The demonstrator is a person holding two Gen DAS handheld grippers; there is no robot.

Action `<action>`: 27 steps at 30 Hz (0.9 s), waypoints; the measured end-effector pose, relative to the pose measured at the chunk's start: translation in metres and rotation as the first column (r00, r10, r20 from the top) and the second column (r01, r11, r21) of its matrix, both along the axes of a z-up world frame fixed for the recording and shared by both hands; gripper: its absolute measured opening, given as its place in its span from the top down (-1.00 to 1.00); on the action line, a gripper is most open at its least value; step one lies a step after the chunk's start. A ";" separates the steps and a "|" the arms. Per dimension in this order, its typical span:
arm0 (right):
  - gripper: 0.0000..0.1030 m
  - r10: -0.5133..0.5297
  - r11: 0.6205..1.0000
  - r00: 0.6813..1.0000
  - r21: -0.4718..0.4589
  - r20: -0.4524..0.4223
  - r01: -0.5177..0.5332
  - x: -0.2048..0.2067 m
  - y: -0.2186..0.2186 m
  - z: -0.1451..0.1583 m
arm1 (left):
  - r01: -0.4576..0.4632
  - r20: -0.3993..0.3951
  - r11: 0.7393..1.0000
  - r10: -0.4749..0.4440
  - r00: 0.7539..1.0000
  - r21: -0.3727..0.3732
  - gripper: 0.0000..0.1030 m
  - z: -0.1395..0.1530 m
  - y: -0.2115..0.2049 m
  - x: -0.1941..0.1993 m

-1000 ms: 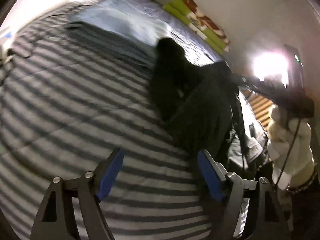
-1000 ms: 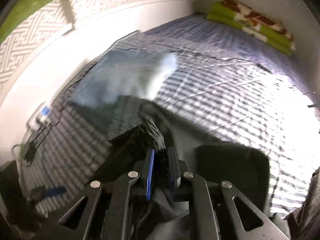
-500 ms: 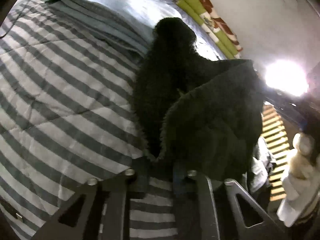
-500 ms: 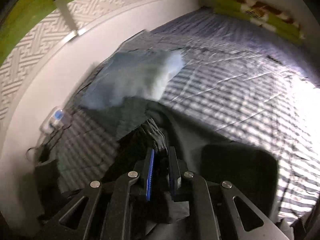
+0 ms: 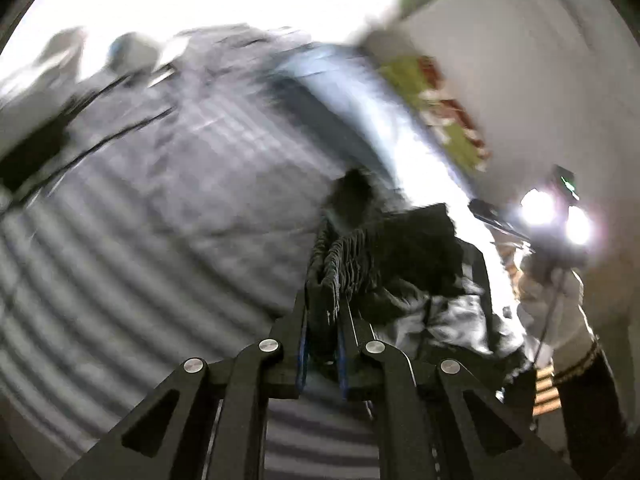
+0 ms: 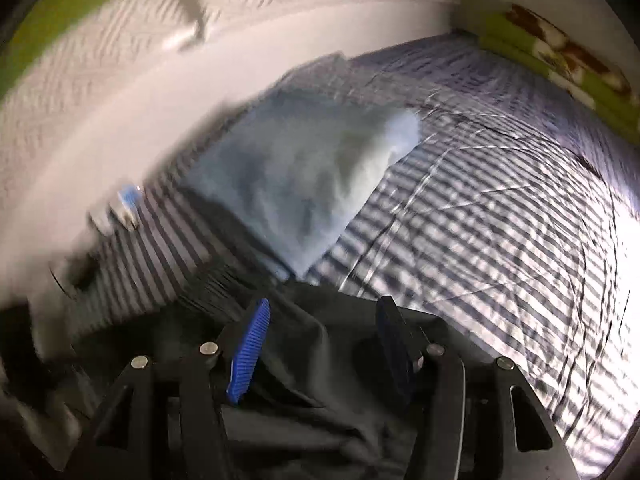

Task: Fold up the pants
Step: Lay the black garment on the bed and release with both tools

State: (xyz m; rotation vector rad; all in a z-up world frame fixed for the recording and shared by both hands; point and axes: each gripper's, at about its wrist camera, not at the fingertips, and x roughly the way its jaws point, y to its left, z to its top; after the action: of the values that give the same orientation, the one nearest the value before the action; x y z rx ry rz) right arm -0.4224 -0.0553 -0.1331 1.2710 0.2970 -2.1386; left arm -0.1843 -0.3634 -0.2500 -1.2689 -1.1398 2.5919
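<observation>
Writing-wise, nothing readable anywhere, both views are too smeared. Left gripper (image 5: 323, 308) is clamped tight on a bunched edge of the black pants (image 5: 404, 252); a second back it was wide open over the striped bedding (image 5: 168, 216) with nothing in it. Right gripper (image 6: 320, 332) was pinching the pants (image 6: 304, 392) before, now its jaws are opening, pads off the fabric that's slumped between them. Pants lie at the bed's near edge, beside the folded light blue blanket (image 6: 304, 172).
</observation>
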 end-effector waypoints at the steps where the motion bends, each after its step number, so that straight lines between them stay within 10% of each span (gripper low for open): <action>1: 0.00 0.031 0.999 1.000 0.024 0.000 -0.031 0.004 -0.009 -0.008 | 0.003 0.036 1.000 -0.004 0.999 0.010 0.78 -0.011 -0.005 0.002; 11: 0.01 0.330 0.925 0.944 0.202 -0.004 -0.323 0.062 -0.091 -0.065 | 0.044 0.065 0.998 -0.041 0.997 -0.047 0.78 -0.012 0.008 -0.002; 12: 0.09 0.330 0.917 0.944 0.239 -0.010 -0.319 0.063 -0.094 -0.068 | 0.044 0.066 0.998 -0.041 0.997 -0.053 0.78 -0.013 0.013 -0.009; 14: 0.95 0.338 0.906 0.941 0.272 -0.001 -0.325 0.061 -0.095 -0.068 | 0.047 0.063 0.997 -0.044 0.997 -0.055 0.78 -0.013 0.011 -0.008; 27: 0.97 0.185 0.976 0.944 0.159 -0.273 -0.145 -0.010 -0.105 0.049 | 0.026 0.001 1.000 -0.026 1.000 -0.011 0.78 0.001 -0.001 -0.004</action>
State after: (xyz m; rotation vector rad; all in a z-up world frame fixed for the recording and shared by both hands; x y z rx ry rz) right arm -0.4329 -0.1605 -0.0838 0.9657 0.6607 -2.1833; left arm -0.1882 -0.3645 -0.2488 -1.2789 -1.1023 2.5831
